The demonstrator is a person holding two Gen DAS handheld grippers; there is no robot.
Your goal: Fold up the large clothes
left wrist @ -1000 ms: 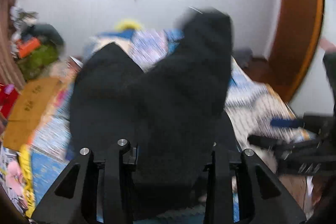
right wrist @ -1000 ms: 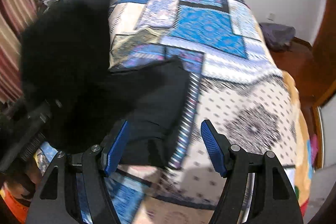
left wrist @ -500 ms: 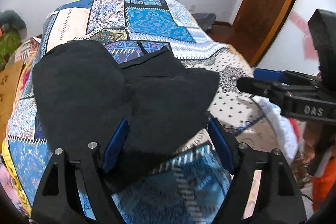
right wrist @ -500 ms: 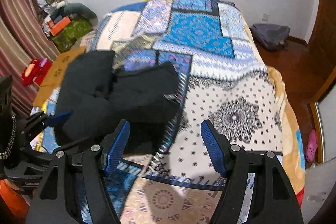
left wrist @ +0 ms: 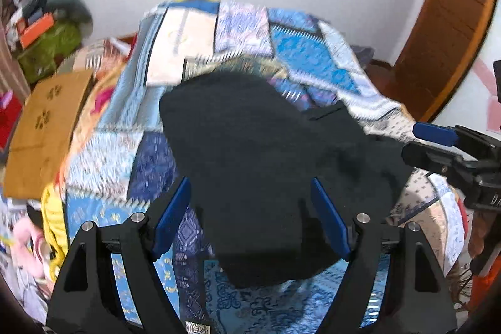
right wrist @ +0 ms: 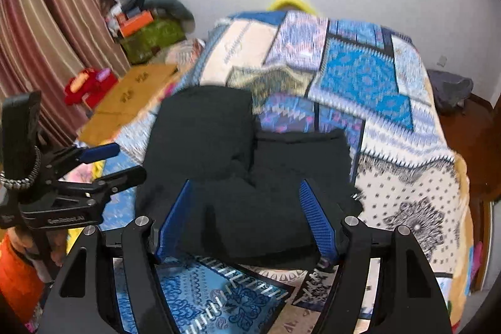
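A black garment [left wrist: 260,152] lies bunched on the patchwork bedspread [left wrist: 194,30], near the bed's front edge. It also shows in the right wrist view [right wrist: 247,171], on the same bedspread [right wrist: 360,74], in folded layers. My left gripper [left wrist: 250,208] is open and empty, hovering just above the garment's near edge. My right gripper [right wrist: 247,215] is open and empty too, over the garment's front part. Each gripper appears in the other's view: the right one [left wrist: 438,143] at the right edge, the left one [right wrist: 106,161] at the left.
A cardboard box [right wrist: 131,96] and red toys [right wrist: 87,83] lie on the floor left of the bed, by a striped curtain [right wrist: 47,36]. A wooden door [left wrist: 444,30] stands at the right. A dark bundle [right wrist: 451,86] lies on the floor at the bed's far right.
One second ago the left gripper held the garment up in the air; it let go and the garment now lies on the bed. Both grippers have drawn closer over it.
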